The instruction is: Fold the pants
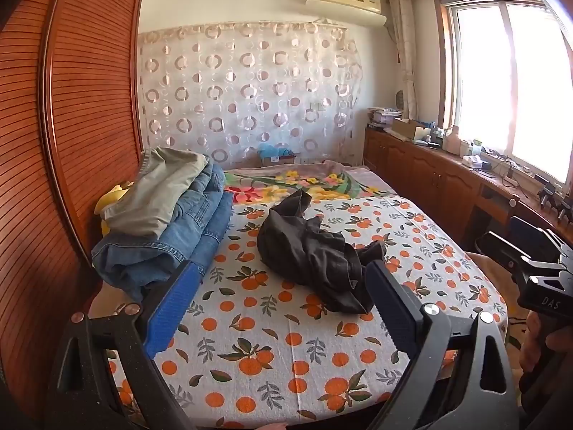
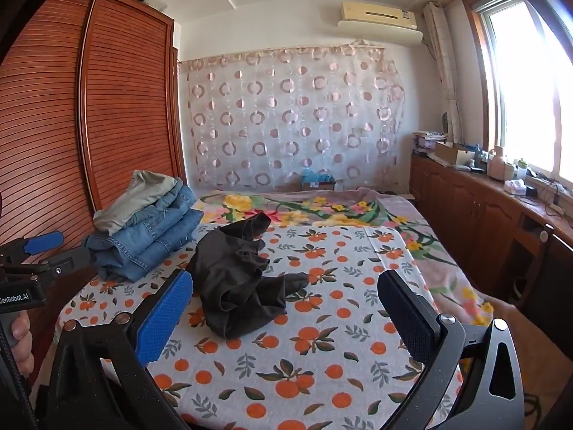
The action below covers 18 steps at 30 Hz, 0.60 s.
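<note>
A crumpled pair of black pants (image 1: 315, 251) lies in a heap on the orange-print bed sheet (image 1: 286, 351); it also shows in the right wrist view (image 2: 238, 279). My left gripper (image 1: 283, 286) is open and empty, held above the near part of the bed, just short of the pants. My right gripper (image 2: 286, 297) is open and empty, with the pants ahead of it and a little to the left. The right gripper also shows at the right edge of the left wrist view (image 1: 530, 261). The left gripper shows at the left edge of the right wrist view (image 2: 39, 251).
A stack of folded jeans with a grey-green garment on top (image 1: 168, 222) sits at the bed's left side (image 2: 143, 229), against a slatted wooden wardrobe (image 1: 78, 114). A floral blanket (image 1: 293, 182) covers the far end. Wooden cabinets (image 1: 429, 172) with clutter run under the window on the right.
</note>
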{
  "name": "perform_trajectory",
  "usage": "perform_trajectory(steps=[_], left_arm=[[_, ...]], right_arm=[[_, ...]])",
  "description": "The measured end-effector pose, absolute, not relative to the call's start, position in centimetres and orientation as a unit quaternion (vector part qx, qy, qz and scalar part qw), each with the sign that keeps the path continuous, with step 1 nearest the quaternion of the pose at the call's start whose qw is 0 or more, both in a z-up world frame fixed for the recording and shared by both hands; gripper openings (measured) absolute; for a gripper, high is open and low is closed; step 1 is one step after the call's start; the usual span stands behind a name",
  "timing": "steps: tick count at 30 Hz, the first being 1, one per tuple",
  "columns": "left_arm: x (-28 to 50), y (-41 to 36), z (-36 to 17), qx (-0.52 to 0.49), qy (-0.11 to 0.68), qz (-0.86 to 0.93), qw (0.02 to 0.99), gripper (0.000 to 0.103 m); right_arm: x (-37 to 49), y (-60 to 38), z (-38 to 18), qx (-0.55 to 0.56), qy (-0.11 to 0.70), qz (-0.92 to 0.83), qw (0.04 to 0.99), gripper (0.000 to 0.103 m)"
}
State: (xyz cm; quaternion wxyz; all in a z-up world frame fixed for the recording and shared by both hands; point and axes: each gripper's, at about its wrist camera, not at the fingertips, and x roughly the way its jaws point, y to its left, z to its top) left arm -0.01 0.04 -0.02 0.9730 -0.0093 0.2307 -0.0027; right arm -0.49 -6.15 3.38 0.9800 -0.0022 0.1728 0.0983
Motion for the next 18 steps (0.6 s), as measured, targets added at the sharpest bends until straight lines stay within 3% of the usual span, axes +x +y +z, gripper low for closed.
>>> perform_trajectory(steps=[18], left_arm=[[-0.01, 0.04, -0.01, -0.009, 0.230, -0.002, 0.973, 0.095]], right_arm=[[-0.46, -6.13, 3.40, -0.001, 0.173, 0.099, 0.980, 0.103]])
